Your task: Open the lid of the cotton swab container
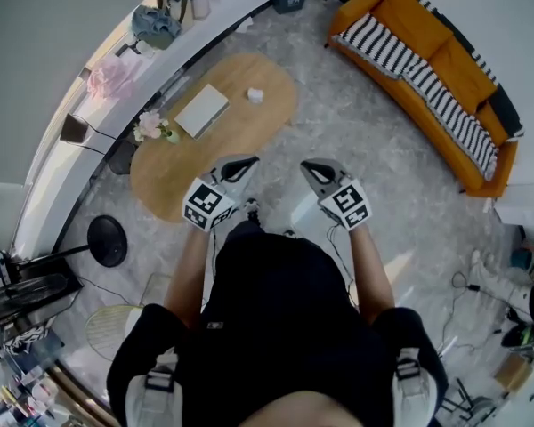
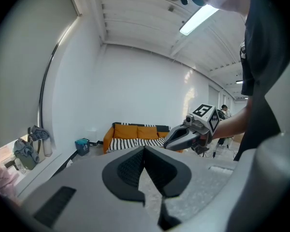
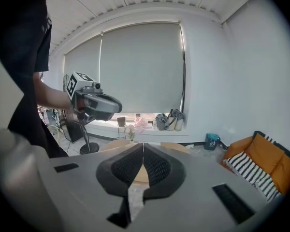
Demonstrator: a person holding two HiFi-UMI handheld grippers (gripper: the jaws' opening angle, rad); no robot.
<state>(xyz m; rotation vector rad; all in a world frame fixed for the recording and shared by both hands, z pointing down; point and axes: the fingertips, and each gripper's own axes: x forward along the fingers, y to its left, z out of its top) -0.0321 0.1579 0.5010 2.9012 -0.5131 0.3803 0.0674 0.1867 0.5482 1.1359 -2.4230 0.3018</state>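
Note:
A small white container (image 1: 254,95) sits toward the far end of the oval wooden table (image 1: 240,136); it is too small to make out its lid. Both grippers hang in the air in front of me, short of the table's near edge and well apart from the container. My left gripper (image 1: 246,162) is shut with nothing between its ribbed pads (image 2: 133,168). My right gripper (image 1: 314,169) is shut and empty too, its pads (image 3: 157,166) pressed together. Each gripper shows in the other's view: the right gripper (image 2: 170,142) and the left gripper (image 3: 117,104).
A flat white book or tablet (image 1: 202,110) and a small vase of flowers (image 1: 151,124) lie on the table. An orange sofa with a striped throw (image 1: 432,78) stands at the right. A floor lamp base (image 1: 107,240) is at the left, a windowsill with bags (image 1: 156,23) beyond.

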